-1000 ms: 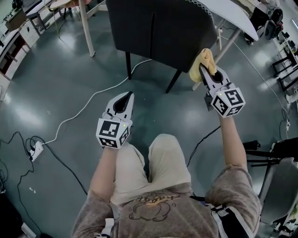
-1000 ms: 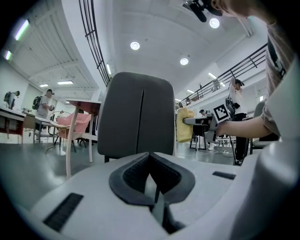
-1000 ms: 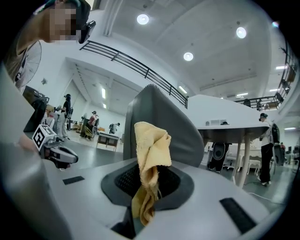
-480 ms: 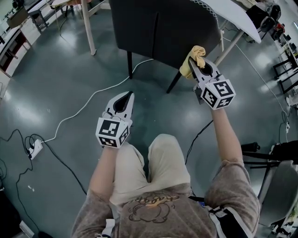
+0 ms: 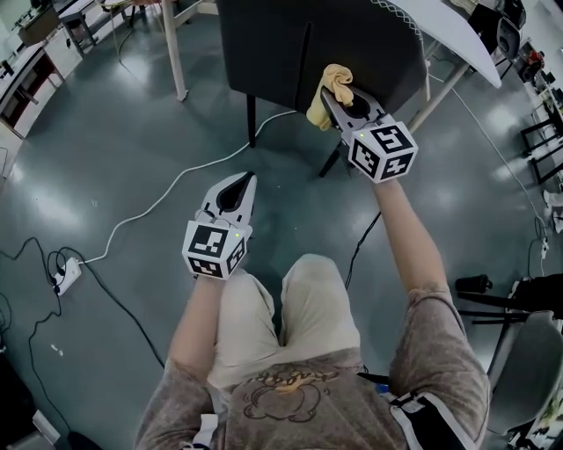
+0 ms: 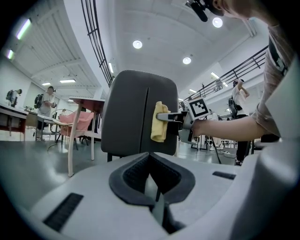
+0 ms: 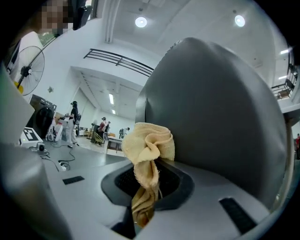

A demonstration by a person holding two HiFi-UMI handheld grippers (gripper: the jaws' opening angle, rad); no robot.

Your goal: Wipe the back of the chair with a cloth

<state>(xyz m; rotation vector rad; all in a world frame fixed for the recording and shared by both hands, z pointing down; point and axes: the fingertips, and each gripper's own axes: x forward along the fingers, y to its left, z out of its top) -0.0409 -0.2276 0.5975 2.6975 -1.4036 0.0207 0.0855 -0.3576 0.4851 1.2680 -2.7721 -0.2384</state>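
Note:
The dark grey chair back stands in front of me, also seen in the left gripper view and filling the right gripper view. My right gripper is shut on a bunched yellow cloth, which rests against the chair back right of its centre seam; the cloth hangs from the jaws. The cloth also shows against the chair in the left gripper view. My left gripper hangs lower and nearer to me, jaws closed with nothing in them.
A white cable runs across the grey floor to a power strip at the left. A white table stands at the right behind the chair, a table leg at the left. Black stands sit at the right.
My right gripper has carried the cloth left and up, from beside the chair's right edge onto the chair back. The left gripper has stayed in place.

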